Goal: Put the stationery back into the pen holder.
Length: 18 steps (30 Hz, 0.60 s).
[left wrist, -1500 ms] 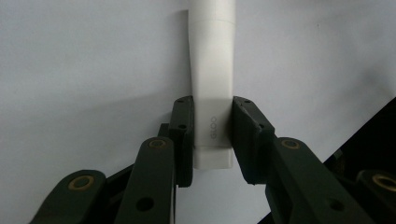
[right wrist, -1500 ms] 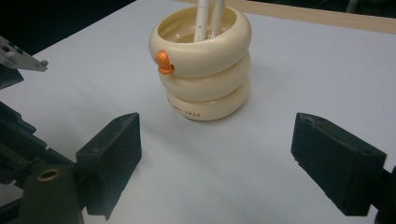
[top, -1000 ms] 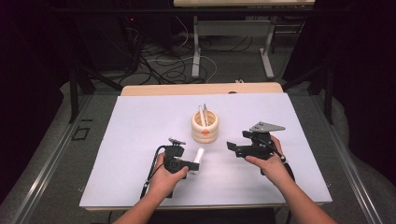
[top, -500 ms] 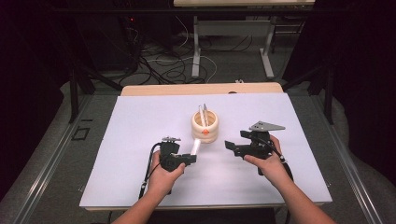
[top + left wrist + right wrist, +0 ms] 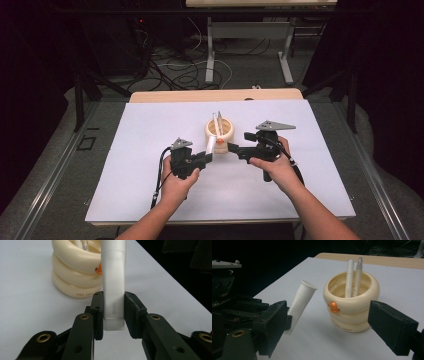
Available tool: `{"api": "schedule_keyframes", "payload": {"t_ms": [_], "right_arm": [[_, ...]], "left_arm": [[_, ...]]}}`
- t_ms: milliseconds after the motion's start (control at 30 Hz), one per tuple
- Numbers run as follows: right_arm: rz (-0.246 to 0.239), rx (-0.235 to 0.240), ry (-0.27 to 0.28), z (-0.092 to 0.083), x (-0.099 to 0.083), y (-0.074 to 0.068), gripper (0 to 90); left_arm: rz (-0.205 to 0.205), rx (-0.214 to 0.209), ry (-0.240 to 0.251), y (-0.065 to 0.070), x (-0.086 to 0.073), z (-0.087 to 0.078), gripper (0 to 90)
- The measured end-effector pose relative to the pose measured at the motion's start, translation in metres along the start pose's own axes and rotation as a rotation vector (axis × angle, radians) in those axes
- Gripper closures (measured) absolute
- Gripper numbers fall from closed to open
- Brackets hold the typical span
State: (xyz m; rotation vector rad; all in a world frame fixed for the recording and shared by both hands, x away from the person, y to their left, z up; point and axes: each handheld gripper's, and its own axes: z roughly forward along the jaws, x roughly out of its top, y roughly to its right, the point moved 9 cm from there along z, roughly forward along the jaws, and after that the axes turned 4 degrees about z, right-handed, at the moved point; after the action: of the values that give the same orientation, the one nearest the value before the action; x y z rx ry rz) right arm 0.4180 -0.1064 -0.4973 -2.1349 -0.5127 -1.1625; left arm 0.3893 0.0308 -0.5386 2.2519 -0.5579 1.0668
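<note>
1. Fingers of the left gripper [image 5: 209, 158] are clamped on the lower end of a white tube [image 5: 113, 282], which bears small lettering near that end; in the left gripper view both pads press its sides.
2. Tube rises at a tilt from that grip, its capped top [image 5: 309, 285] leaning toward the cream ringed holder [image 5: 220, 131] and ending just beside it, apart from the rim as far as the right gripper view shows.
3. Holder stands upright near the middle of the white worktop [image 5: 130, 150], with two slim white pens [image 5: 353, 275] standing in it and an orange button [image 5: 333, 307] on its side.
4. Fingers of the right gripper [image 5: 233, 148] are spread wide and hold nothing; in the right gripper view the holder sits between them, untouched.
5. Both hands grip their tools from the near edge, the left hand [image 5: 176, 181] and the right hand [image 5: 274, 167] close together in front of the holder.
</note>
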Motion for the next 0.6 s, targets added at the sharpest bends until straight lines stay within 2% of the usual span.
{"api": "schedule_keyframes", "payload": {"t_ms": [167,300,400,533,600], "right_arm": [[0.017,0.016,-0.029,0.01,0.004,-0.007,18.4],[0.08,0.038,-0.048,0.018,0.007,-0.011,31.9],[0.158,0.073,-0.032,0.023,0.012,-0.015,39.7],[0.199,0.096,-0.026,0.03,0.016,-0.019,43.8],[0.198,0.098,-0.037,0.035,0.016,-0.02,45.4]], "left_arm": [[0.019,-0.011,0.048,0.004,0.01,0.001,71.1],[0.025,-0.02,0.07,0.009,0.016,0.001,71.1],[0.038,-0.025,0.076,0.011,0.018,0.002,71.1],[0.055,-0.022,0.089,0.012,0.017,0.001,71.1],[0.058,-0.024,0.088,0.012,0.016,0.001,71.1]]}}
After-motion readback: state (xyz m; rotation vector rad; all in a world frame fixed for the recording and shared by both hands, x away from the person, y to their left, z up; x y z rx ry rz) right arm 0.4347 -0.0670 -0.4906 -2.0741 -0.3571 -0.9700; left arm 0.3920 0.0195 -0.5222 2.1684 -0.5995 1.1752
